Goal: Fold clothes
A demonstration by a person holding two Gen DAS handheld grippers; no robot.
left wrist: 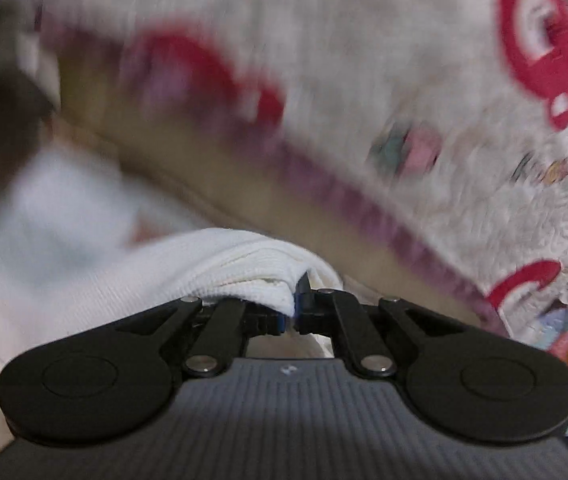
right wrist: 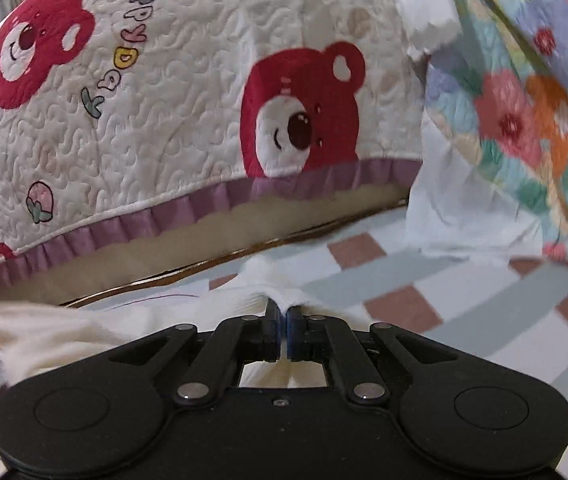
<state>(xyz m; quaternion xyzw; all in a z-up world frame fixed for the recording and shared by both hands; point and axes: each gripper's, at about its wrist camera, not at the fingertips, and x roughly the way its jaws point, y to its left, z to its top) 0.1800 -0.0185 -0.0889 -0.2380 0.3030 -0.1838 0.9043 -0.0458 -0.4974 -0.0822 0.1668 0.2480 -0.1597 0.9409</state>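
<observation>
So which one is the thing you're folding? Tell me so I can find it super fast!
Find the big quilted cover with the red bear faces and purple frill. Below it lies a checked sheet of grey, white and brown squares. The garment lies on that sheet: plain cream-white ribbed cloth with no pictures, pinched by the right gripper and the left gripper.
</observation>
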